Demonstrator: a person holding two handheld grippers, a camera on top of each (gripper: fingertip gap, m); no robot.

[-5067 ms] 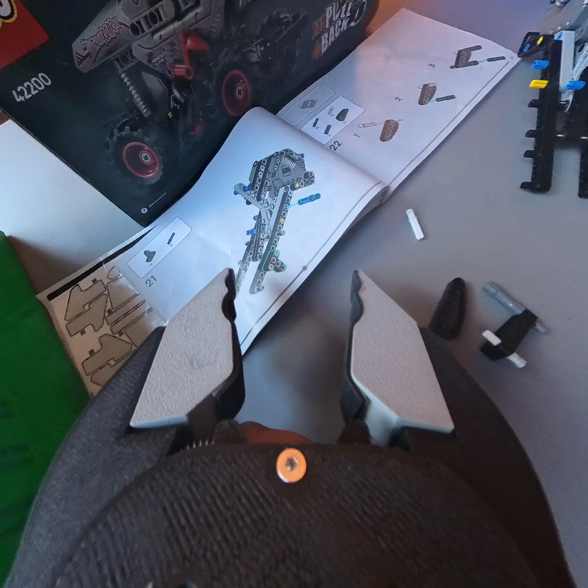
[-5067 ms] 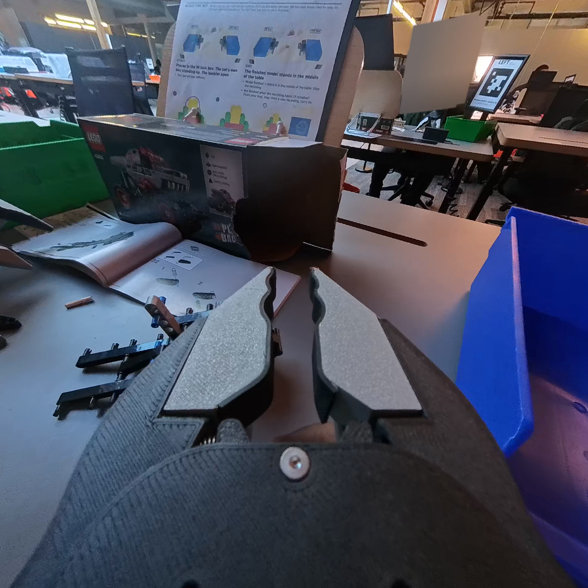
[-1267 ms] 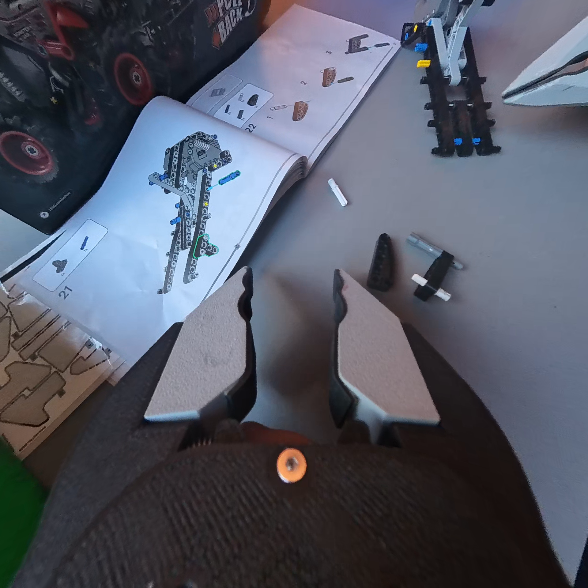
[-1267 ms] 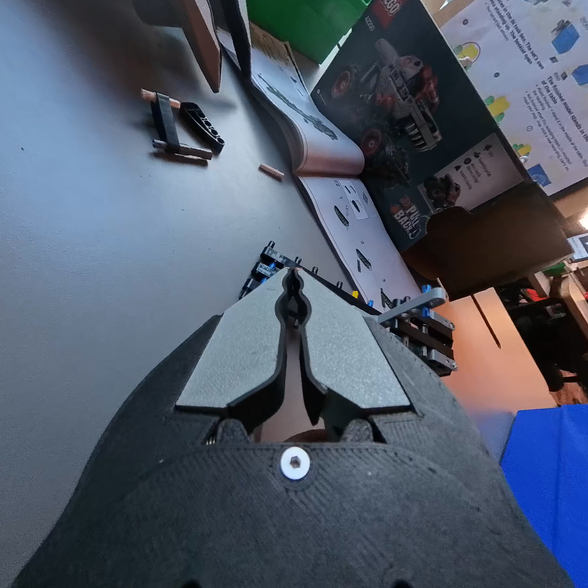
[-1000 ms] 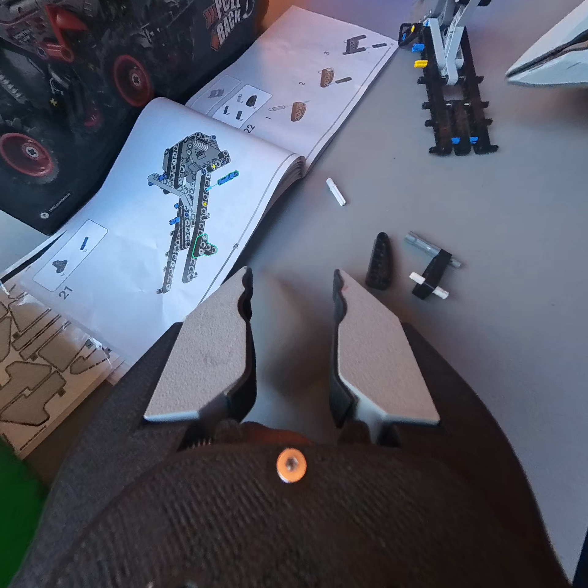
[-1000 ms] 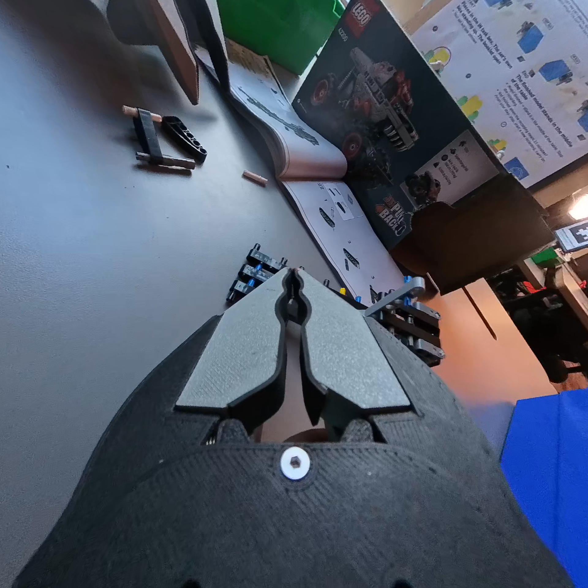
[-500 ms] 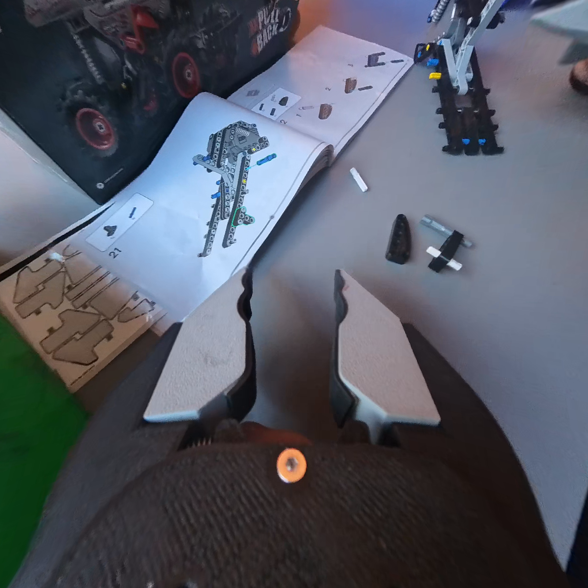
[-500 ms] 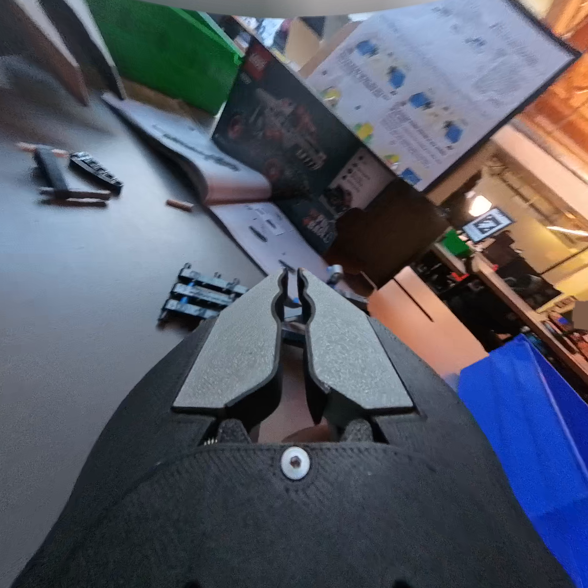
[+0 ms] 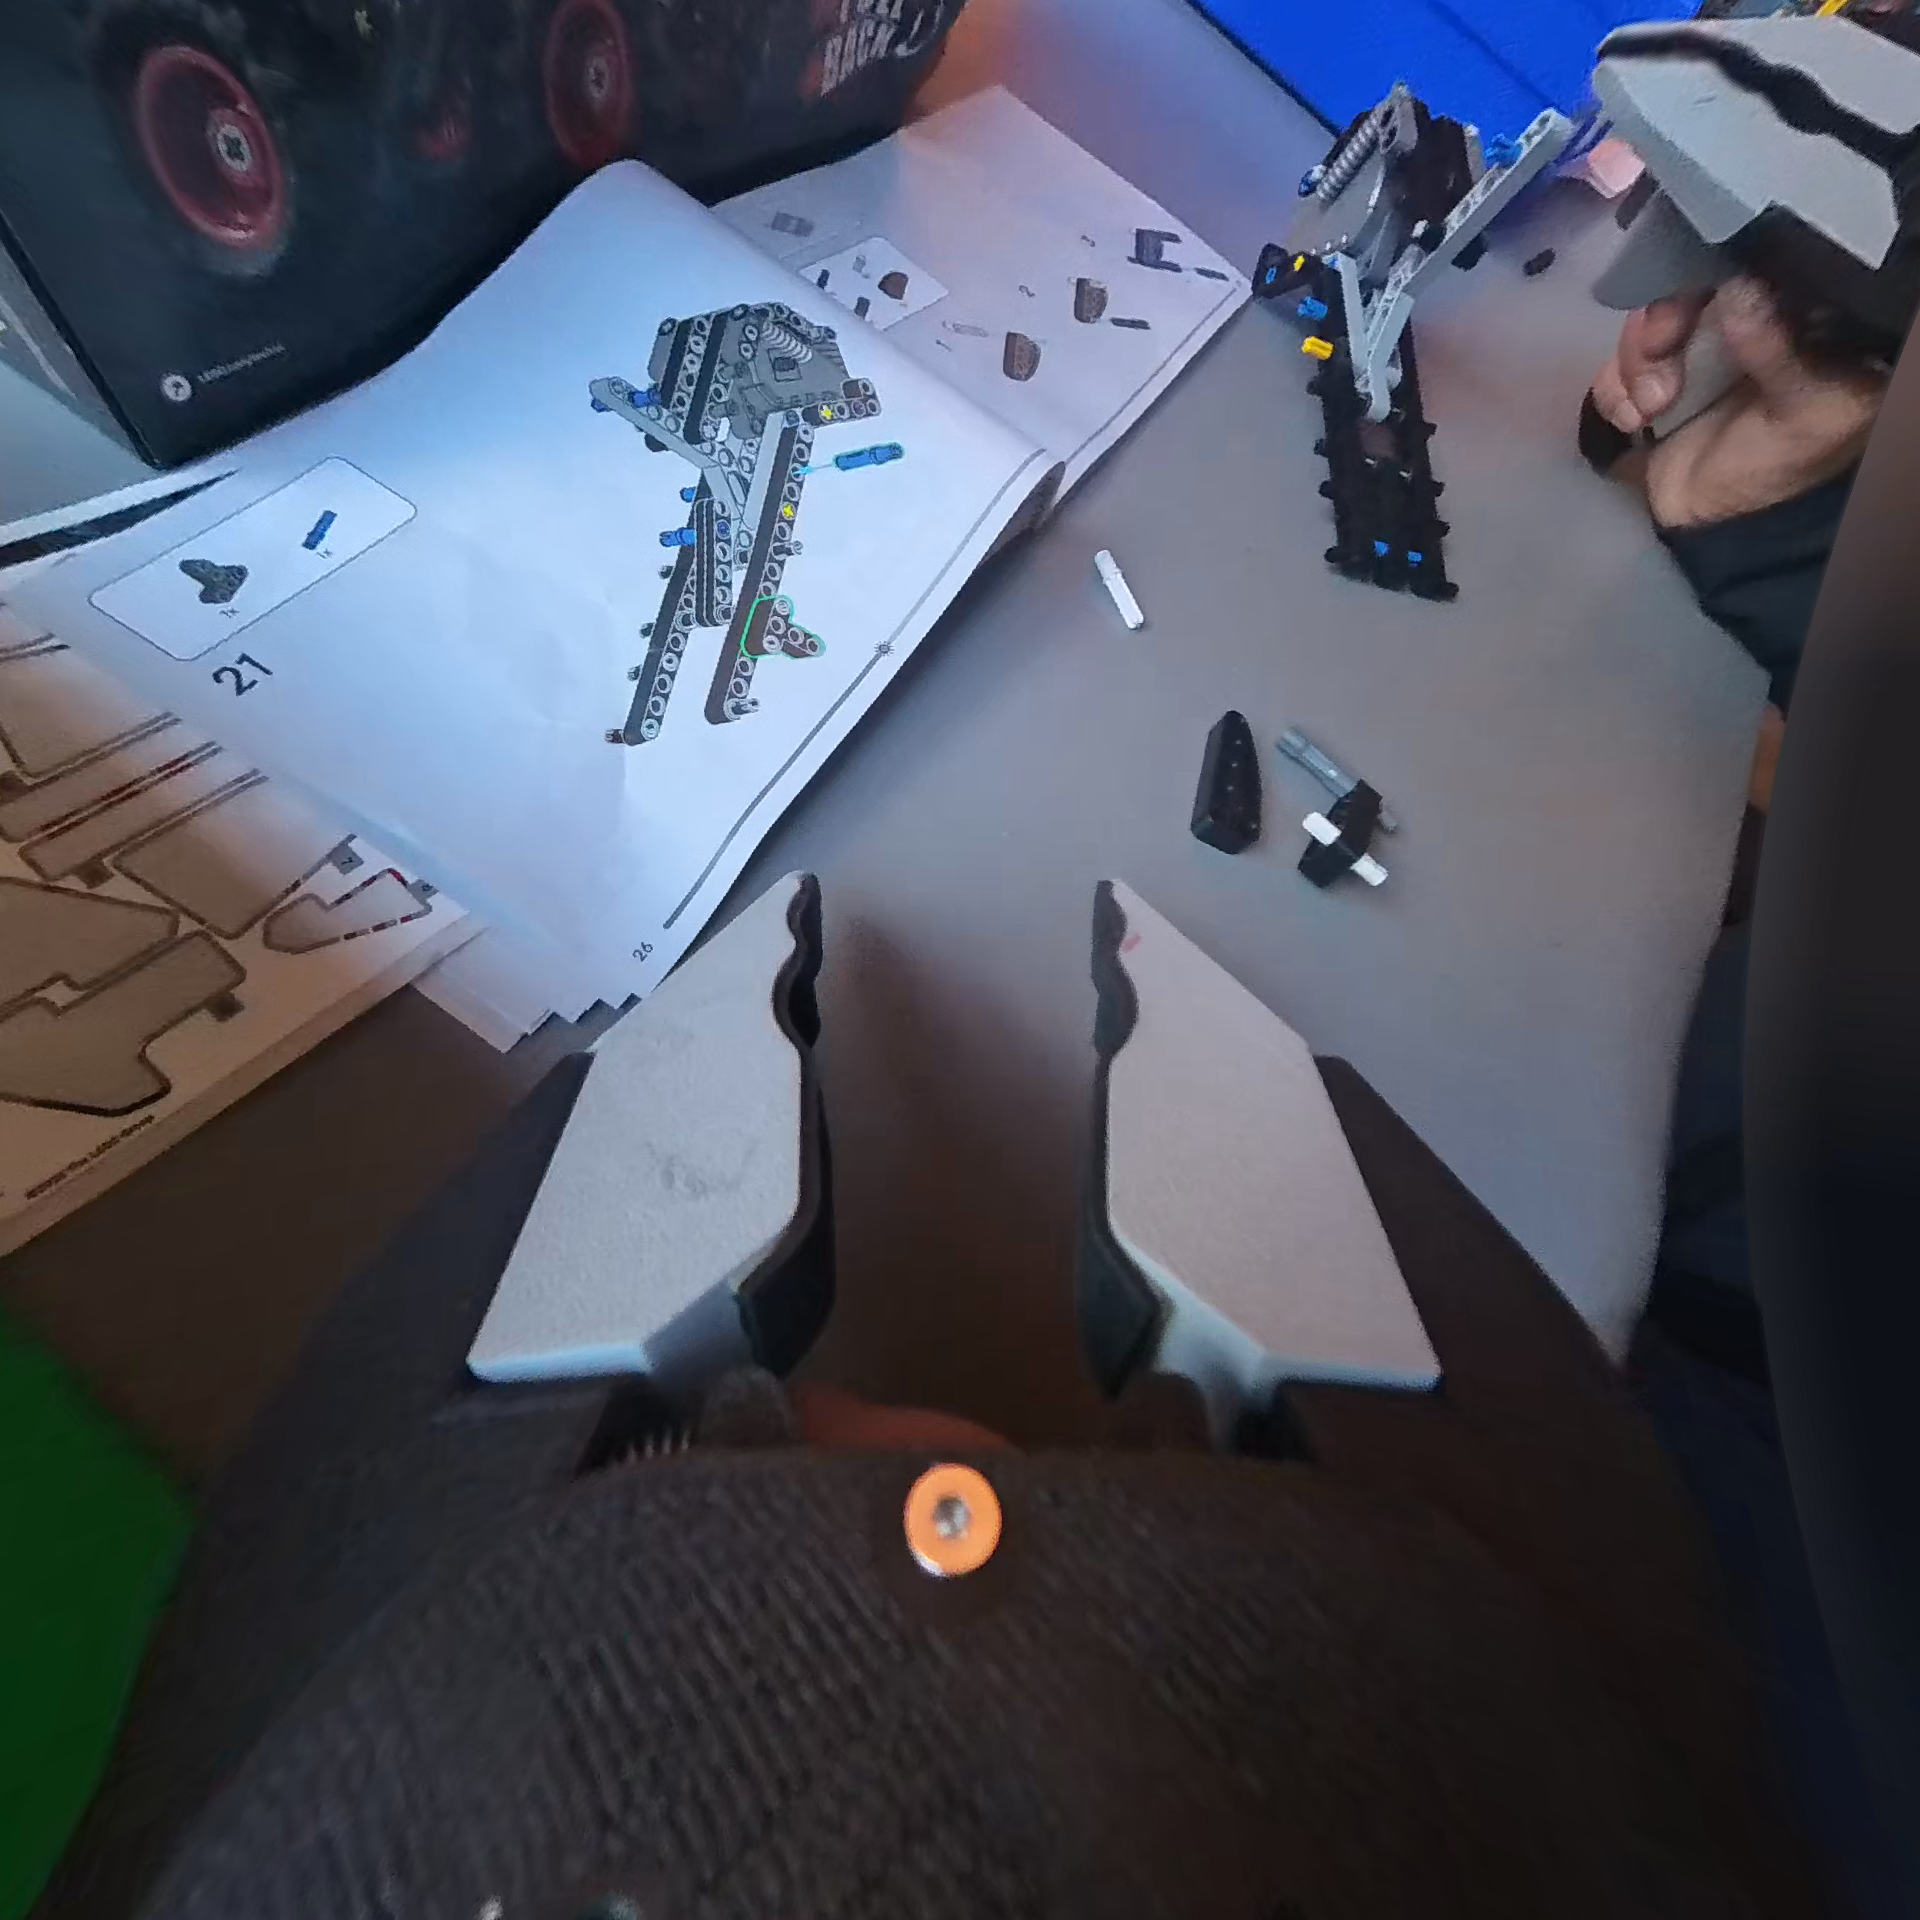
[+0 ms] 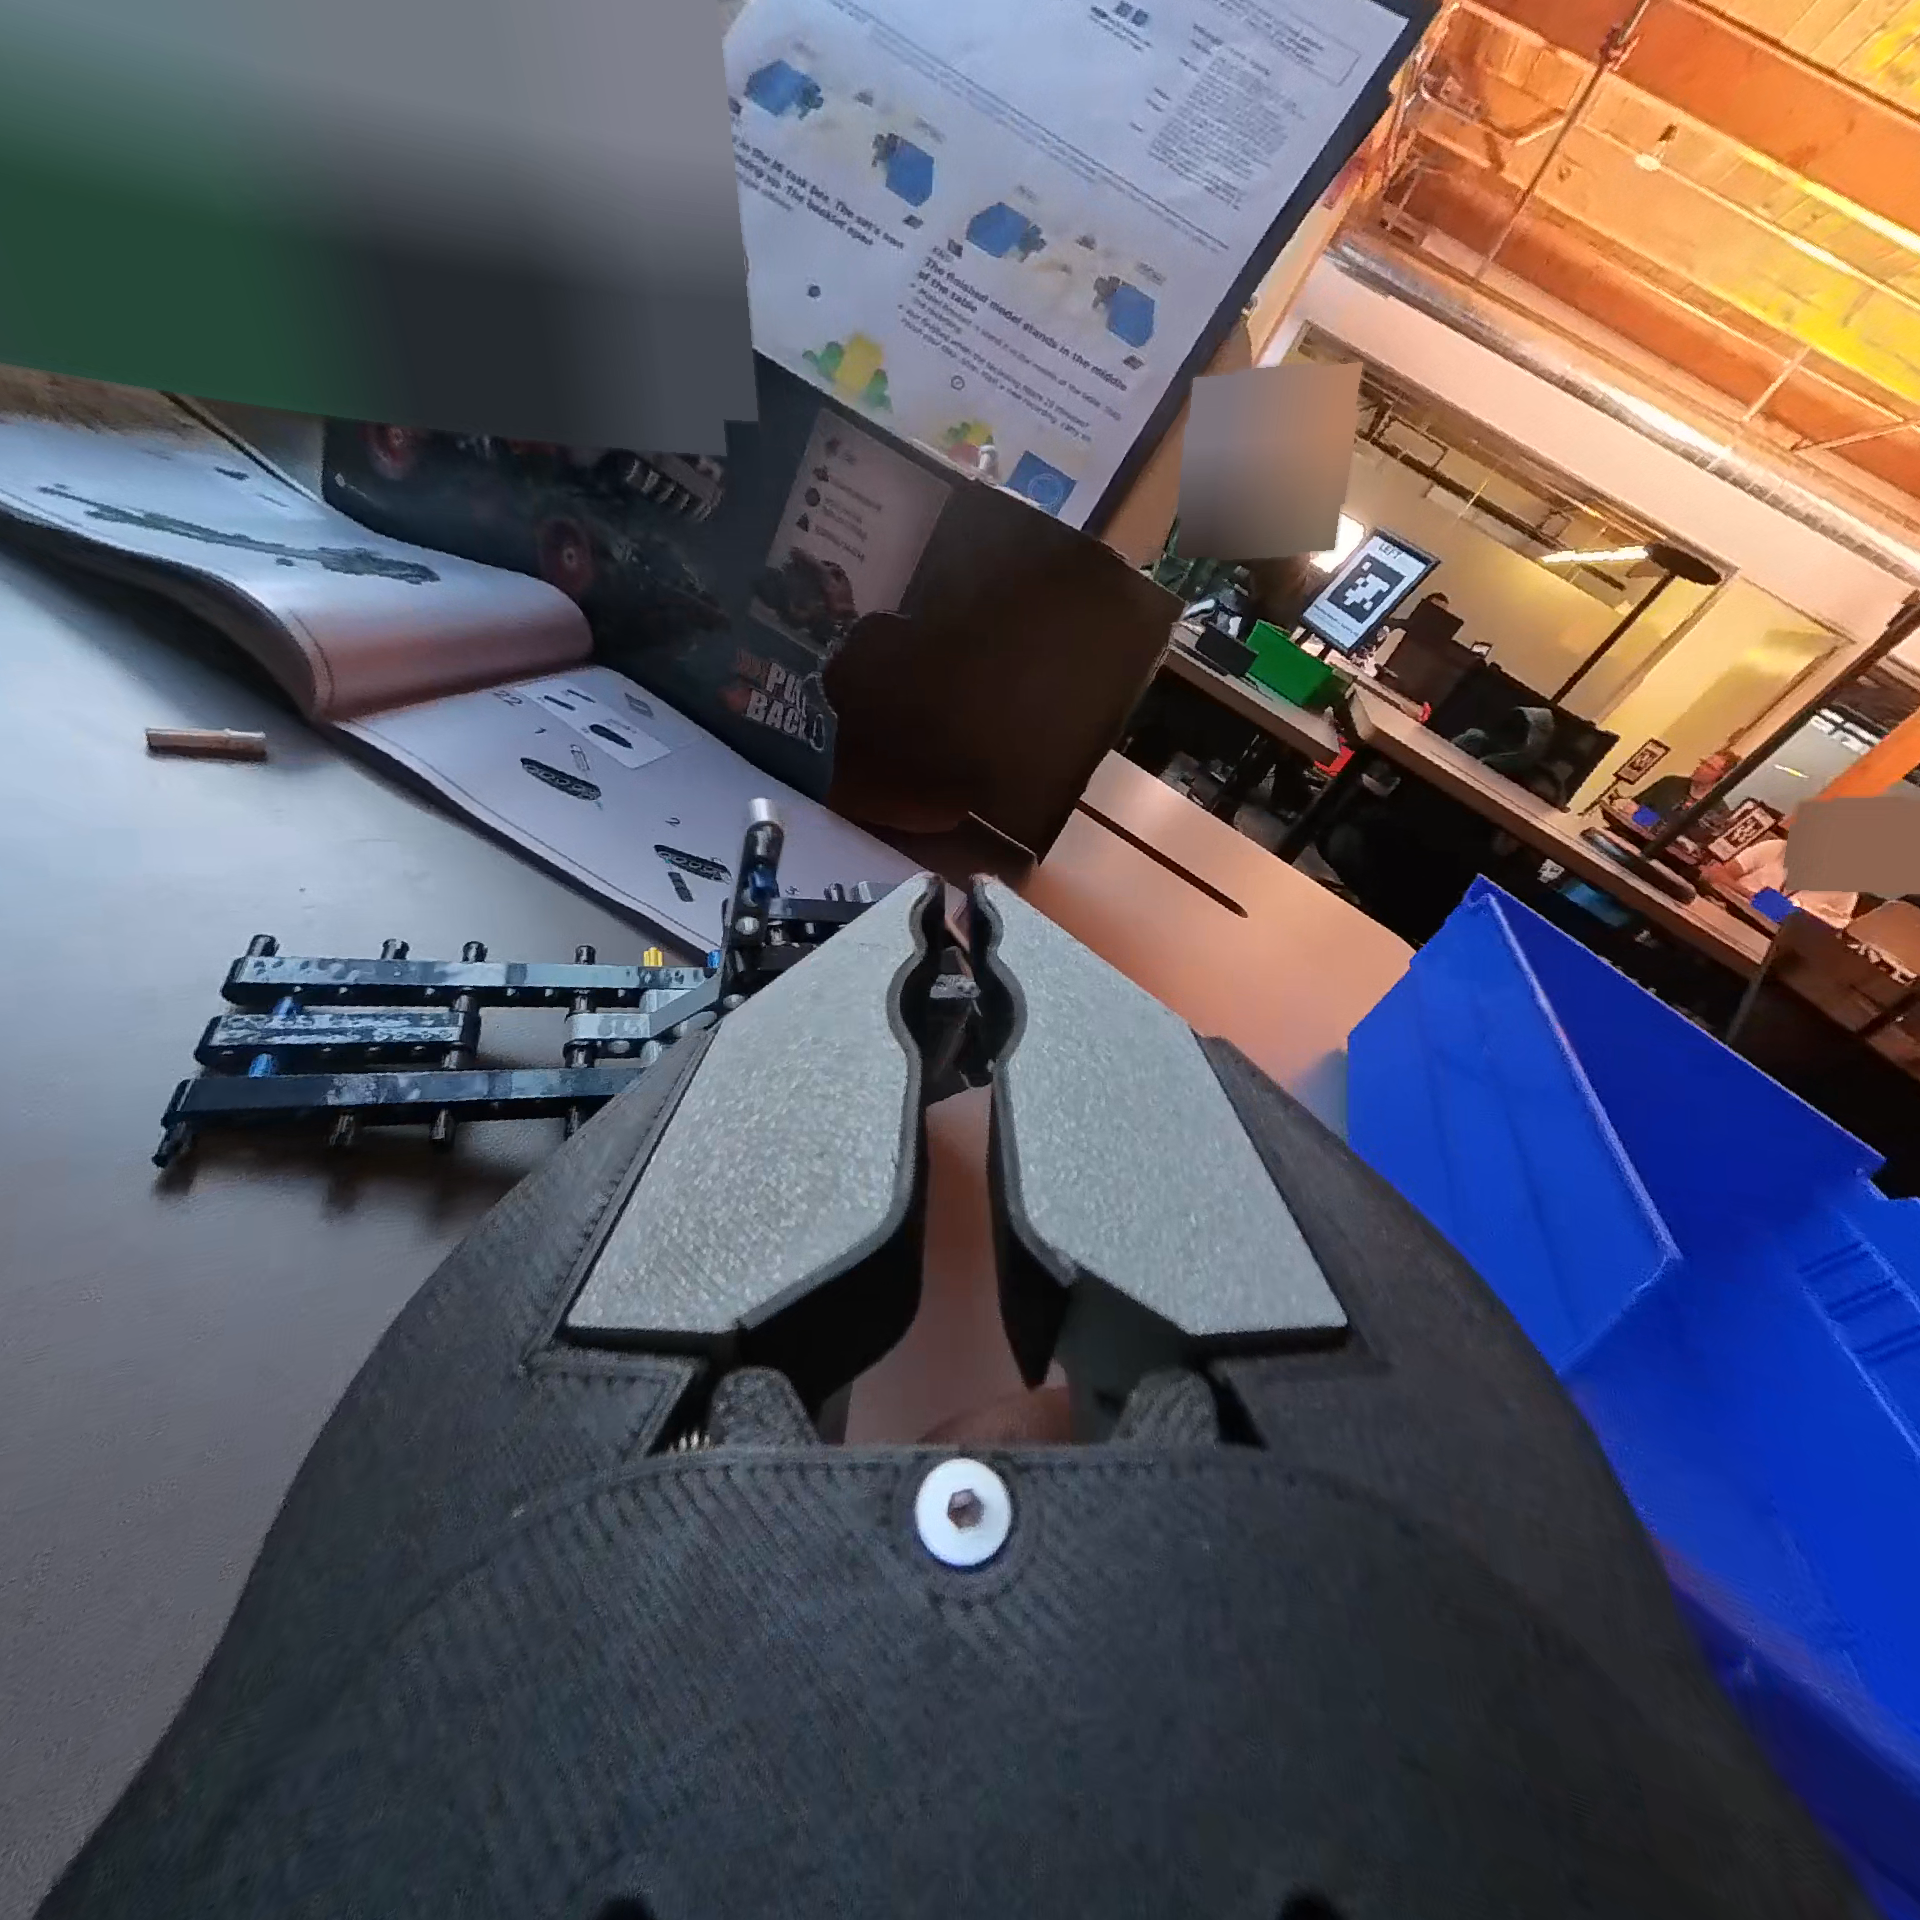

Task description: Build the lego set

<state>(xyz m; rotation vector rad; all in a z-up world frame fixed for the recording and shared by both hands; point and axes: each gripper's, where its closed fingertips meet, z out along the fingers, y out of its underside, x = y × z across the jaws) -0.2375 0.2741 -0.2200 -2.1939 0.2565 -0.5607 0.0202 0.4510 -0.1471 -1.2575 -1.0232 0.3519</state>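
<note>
Left tool (image 9: 951, 899) gapes wide over bare table beside the booklet (image 9: 540, 540); right tool (image 10: 956, 899) nearly closed.

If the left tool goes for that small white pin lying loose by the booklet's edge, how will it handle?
The white pin looks like a short round plastic rod lying flat on the smooth grey table, so a nudge would probably roll it. It is thin beside the open left tool, so a pinch could easily squirt it sideways. Likely very light and rigid.

The right tool (image 10: 956, 904) hides the near end of the black lego frame (image 10: 416, 1029), and what sits between its tips is too dark to tell. The blue bin (image 10: 1621, 1195) and the toy box (image 9: 312, 156) are cut off by the picture edges.
</note>
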